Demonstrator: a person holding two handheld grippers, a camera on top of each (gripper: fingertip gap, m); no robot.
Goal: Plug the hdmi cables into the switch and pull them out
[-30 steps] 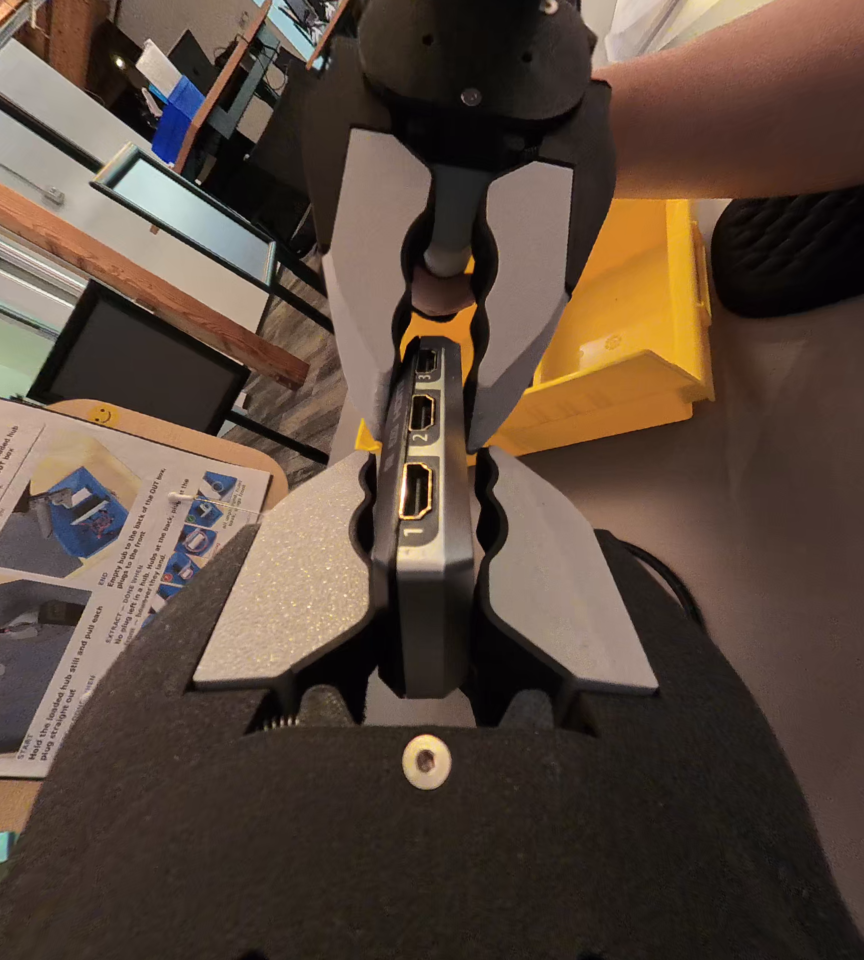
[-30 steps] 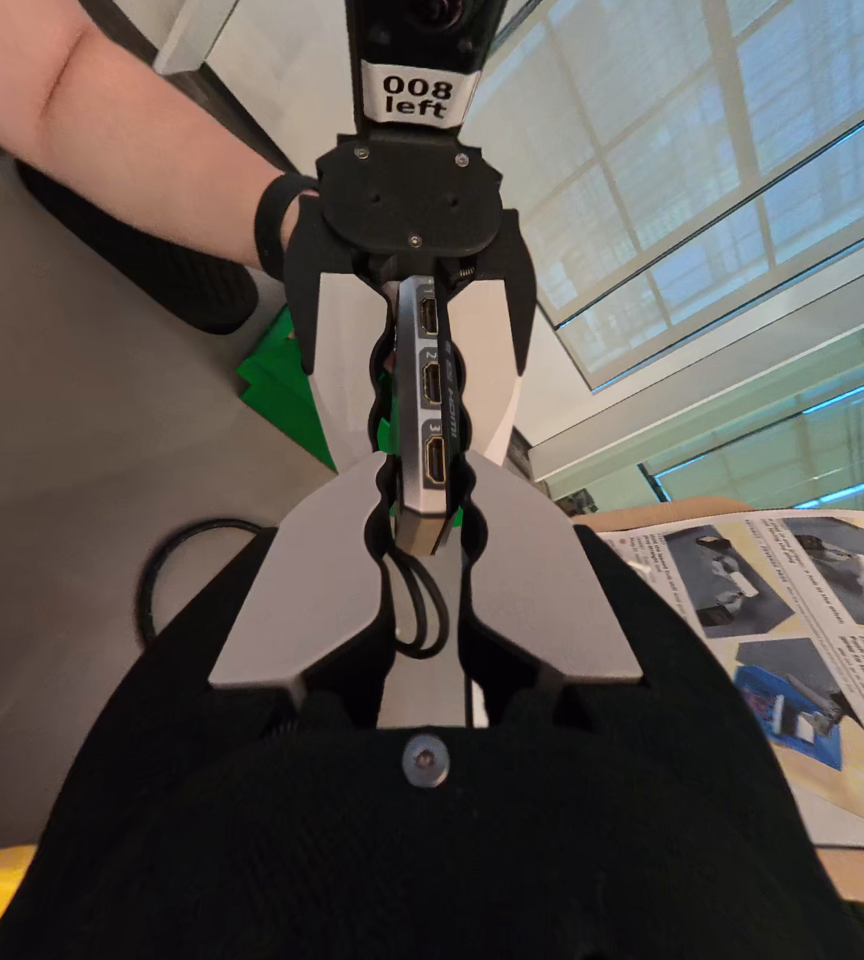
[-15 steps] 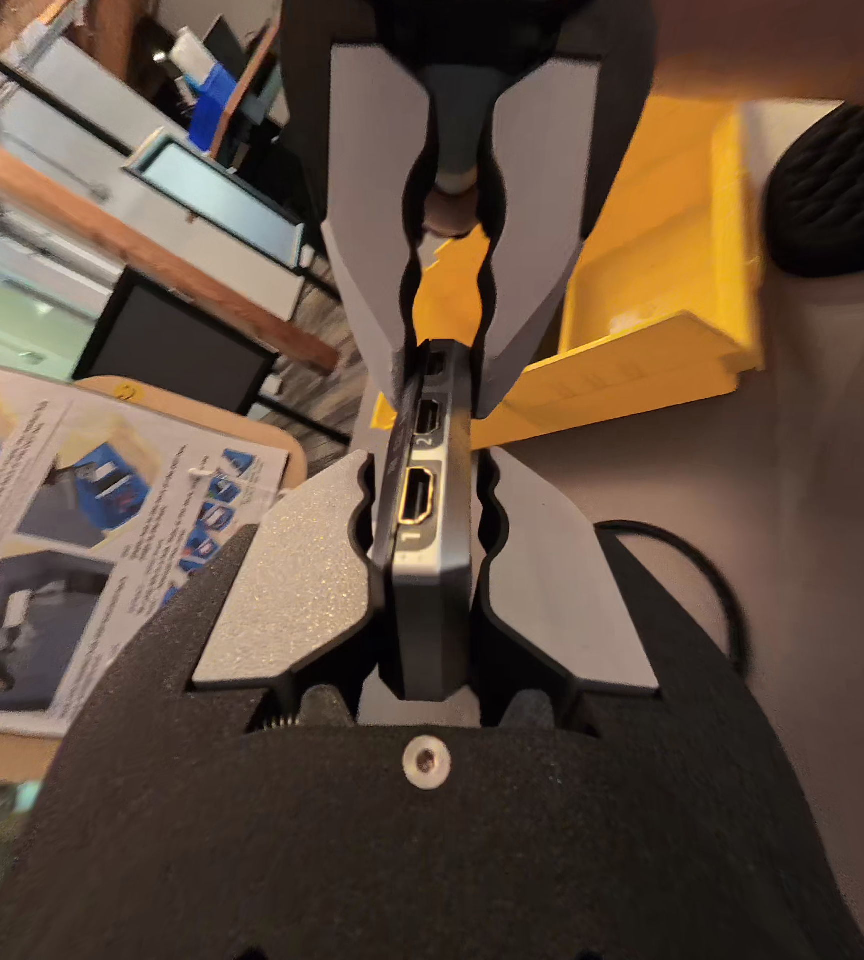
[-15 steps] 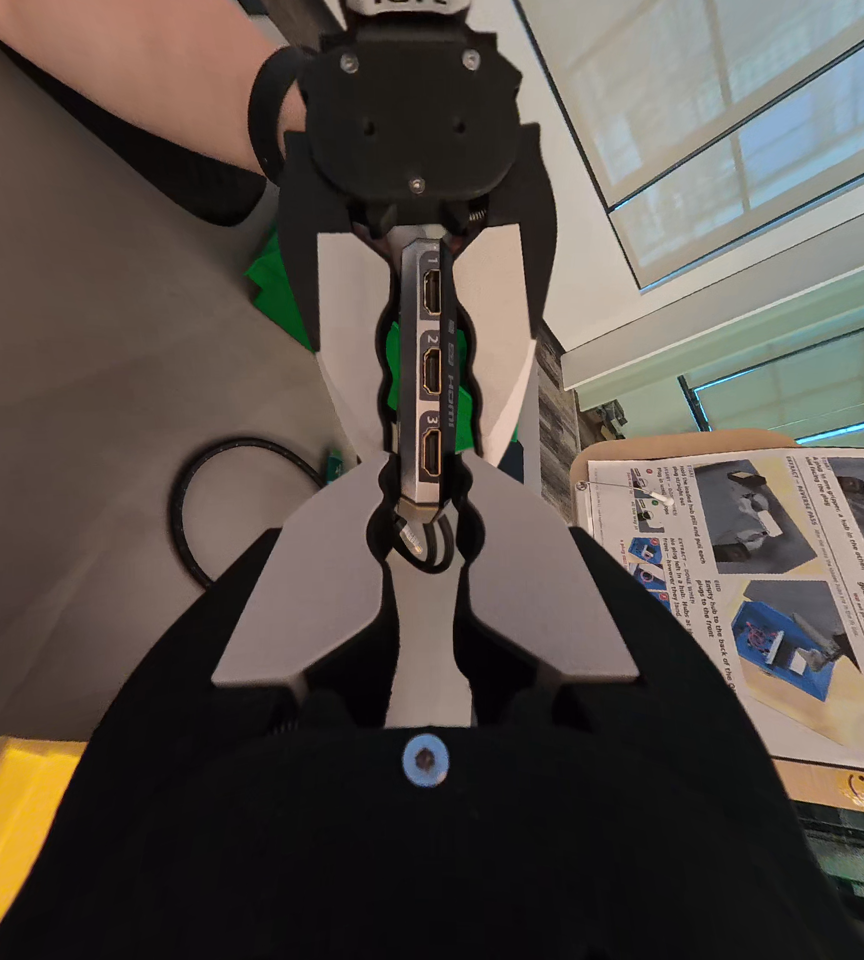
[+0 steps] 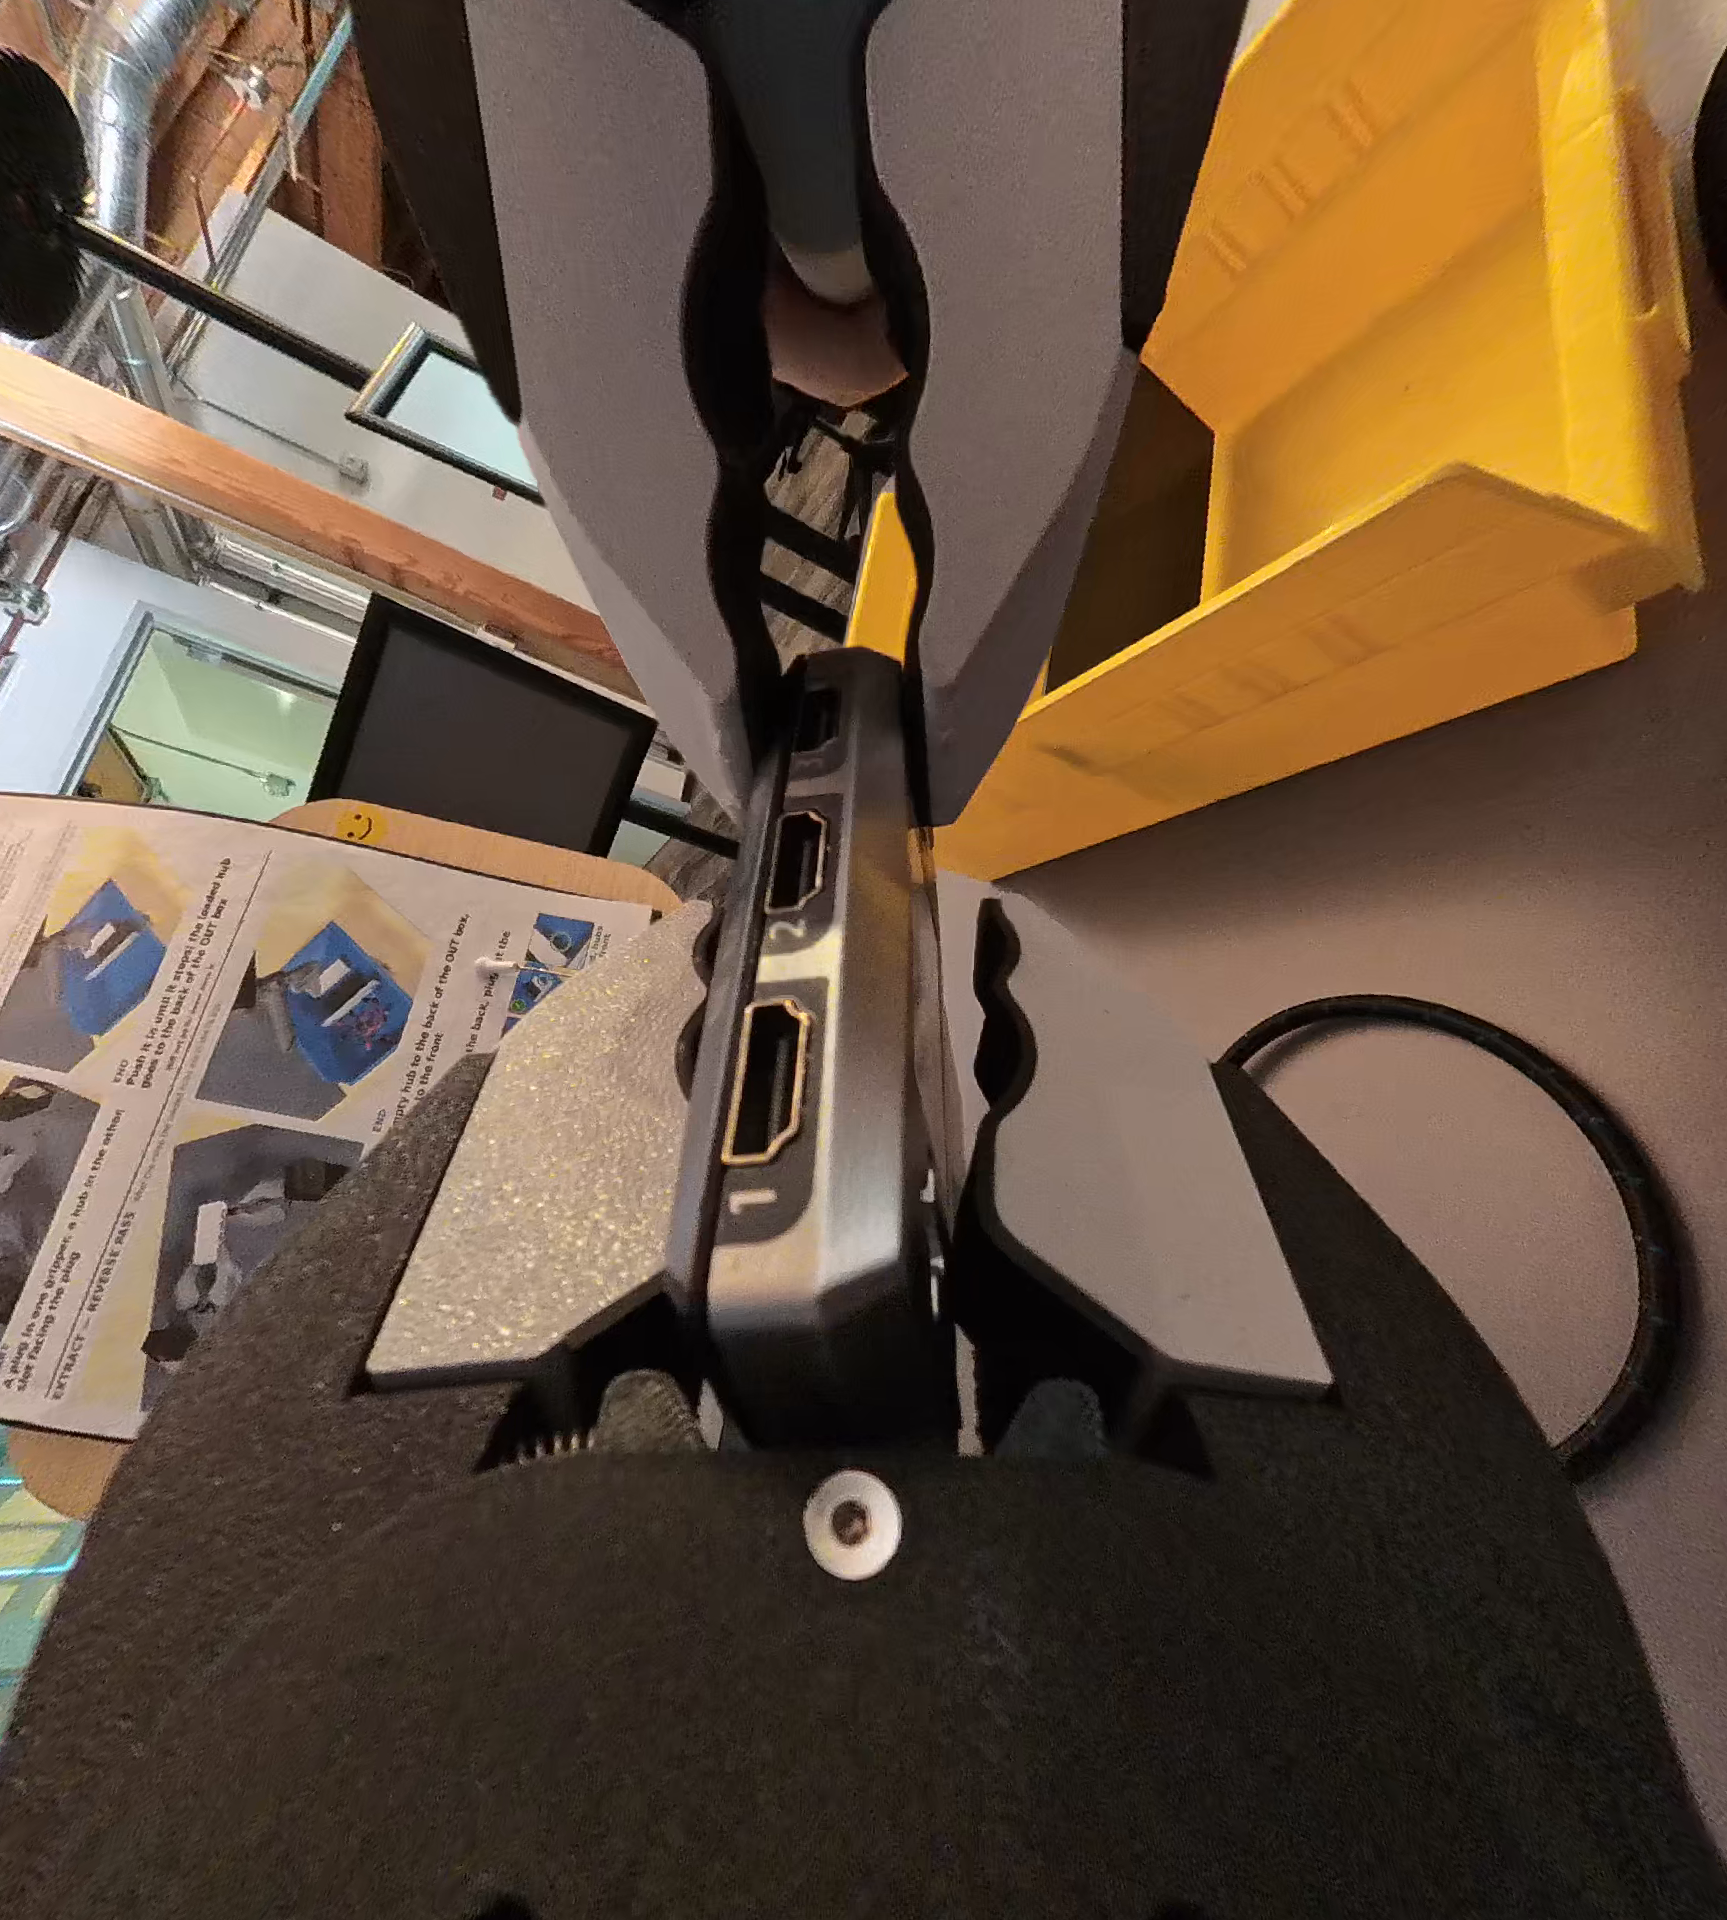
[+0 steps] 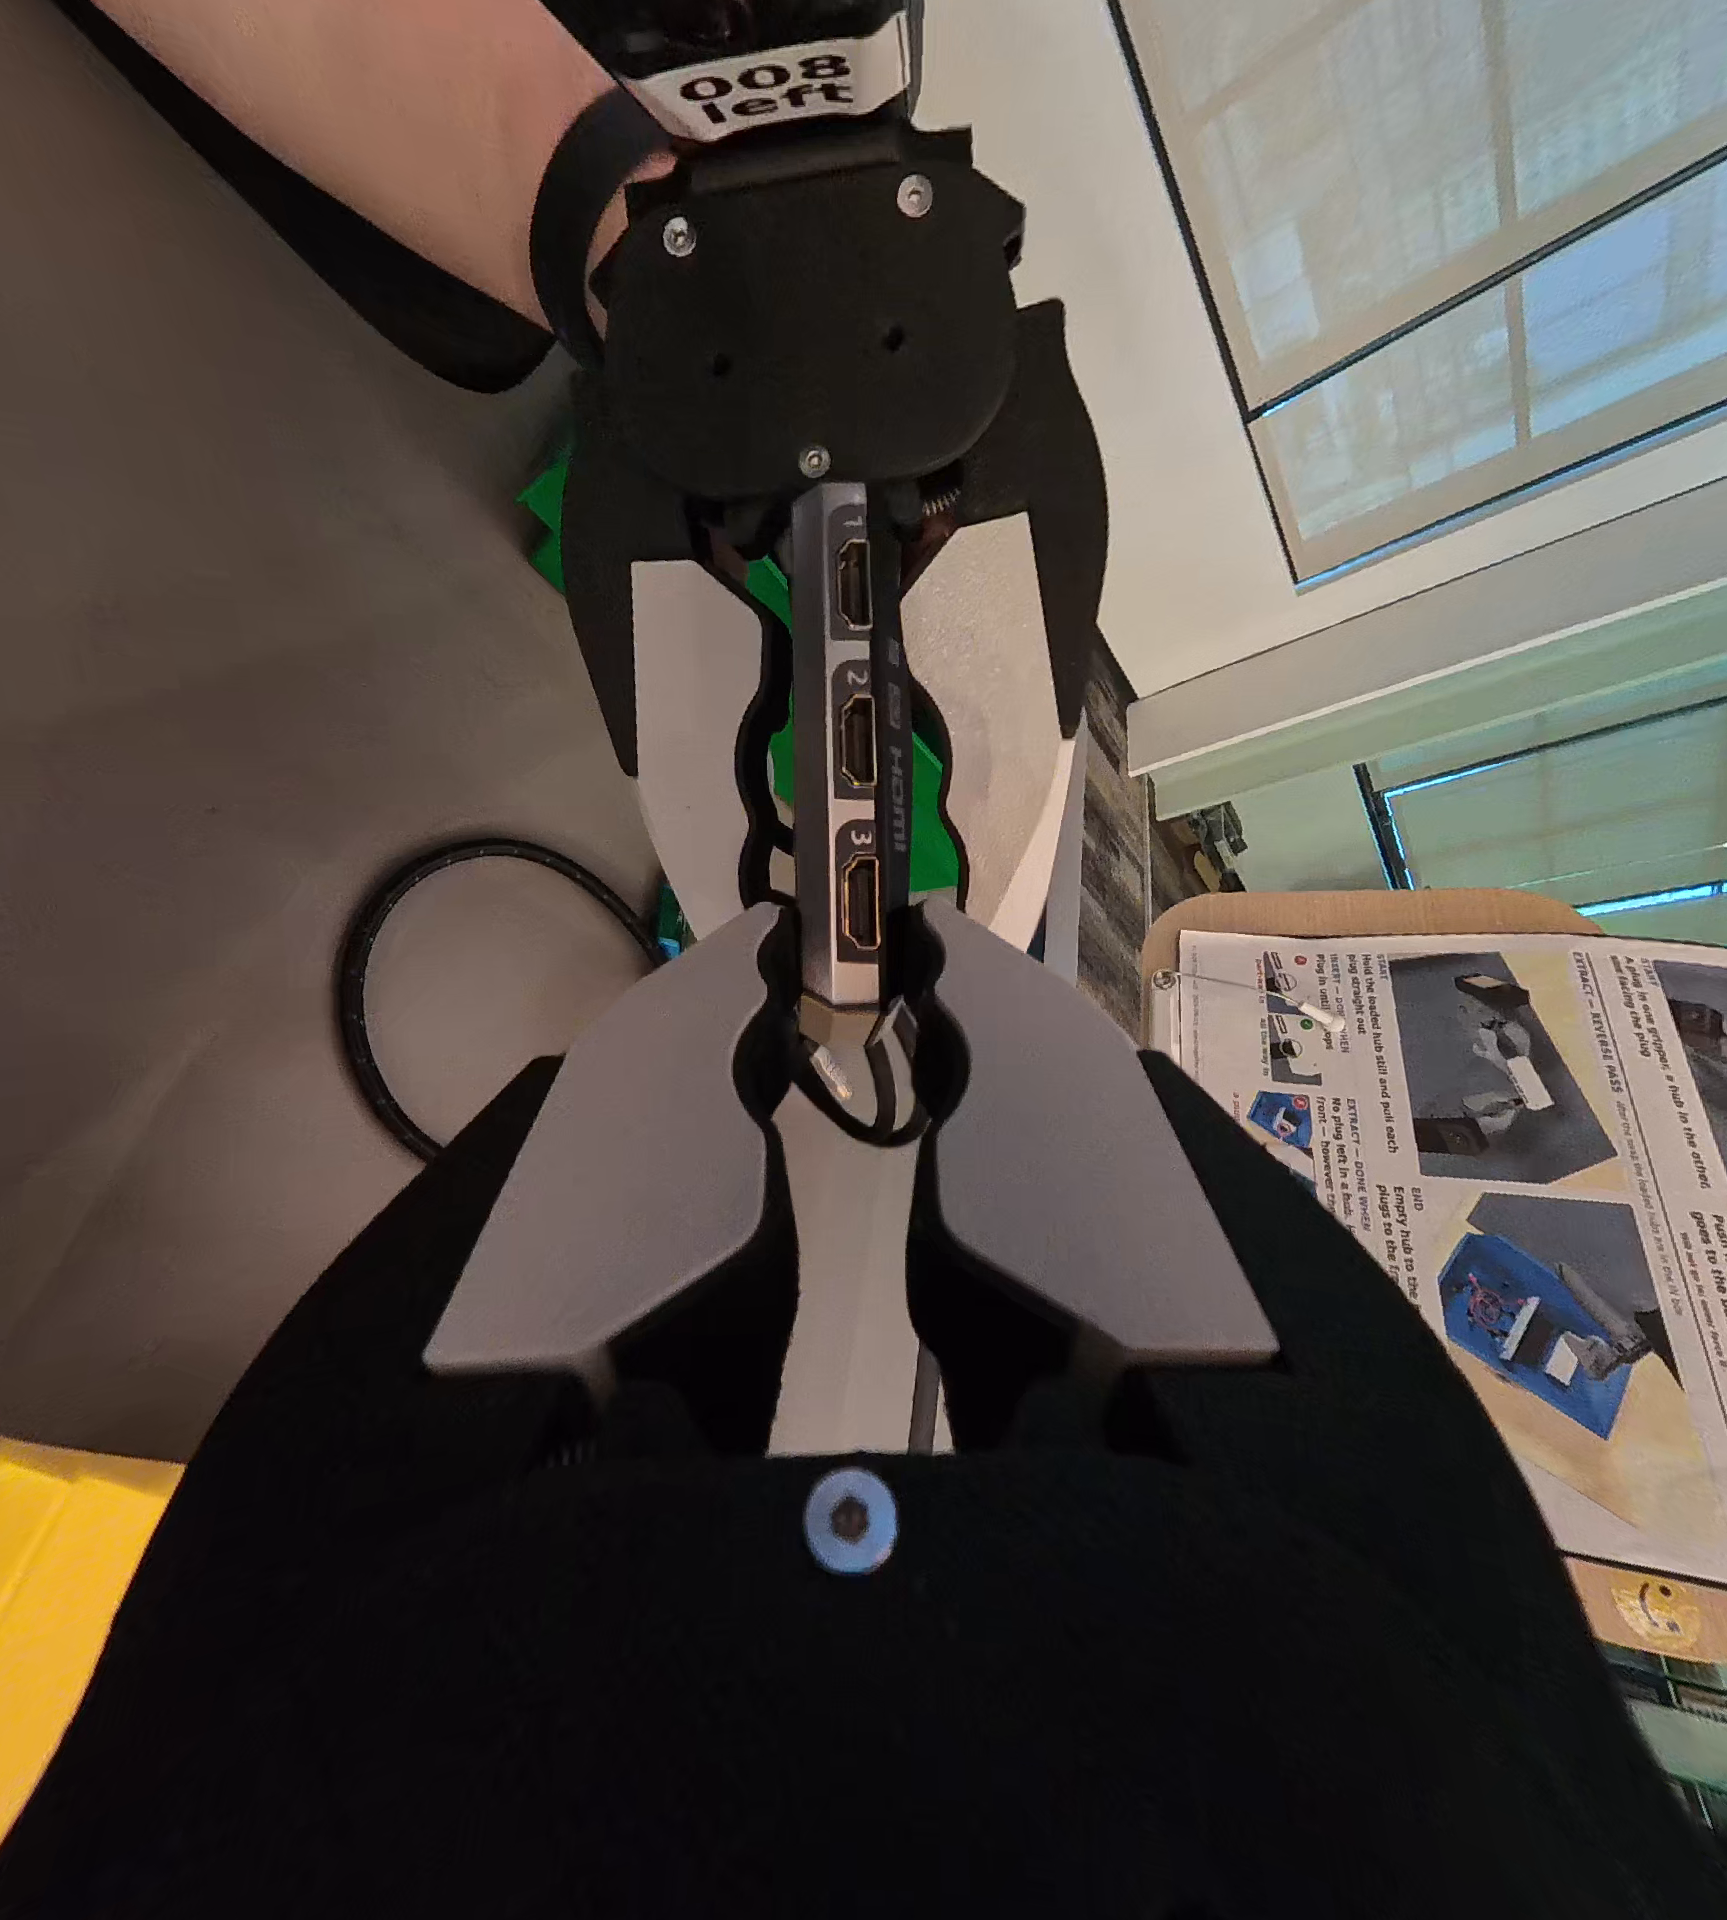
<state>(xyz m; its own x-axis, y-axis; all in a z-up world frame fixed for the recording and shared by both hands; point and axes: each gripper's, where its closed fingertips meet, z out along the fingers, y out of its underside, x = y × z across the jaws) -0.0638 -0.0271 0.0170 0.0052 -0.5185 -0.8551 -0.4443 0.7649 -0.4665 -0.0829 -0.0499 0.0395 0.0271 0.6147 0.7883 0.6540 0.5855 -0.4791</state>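
The grey HDMI switch (image 5: 838,1226) stands on edge between both grippers, and its three gold ports are empty. My left gripper (image 5: 843,914) surrounds the near end at port 1. Its left finger touches the switch, and a thin gap shows at its right finger. My right gripper (image 6: 851,920) is shut on the other end at port 3 (image 6: 859,904). The switch's short tail cable (image 6: 880,1112) loops between the right fingers. A black cable loop (image 5: 1617,1195) lies on the grey table and also shows in the right wrist view (image 6: 371,987).
A yellow bin (image 5: 1358,520) stands on the table behind the grippers. A printed instruction sheet (image 5: 163,1039) lies on a wooden board beside the table. A green object (image 6: 547,499) lies behind the left gripper. A person's forearm (image 6: 371,156) holds that gripper. The tips of both grippers are at nearly the same place.
The two grippers have moved closer together and tilted. My left jaws have spread slightly off the switch. My right jaws have closed a little on its far end.
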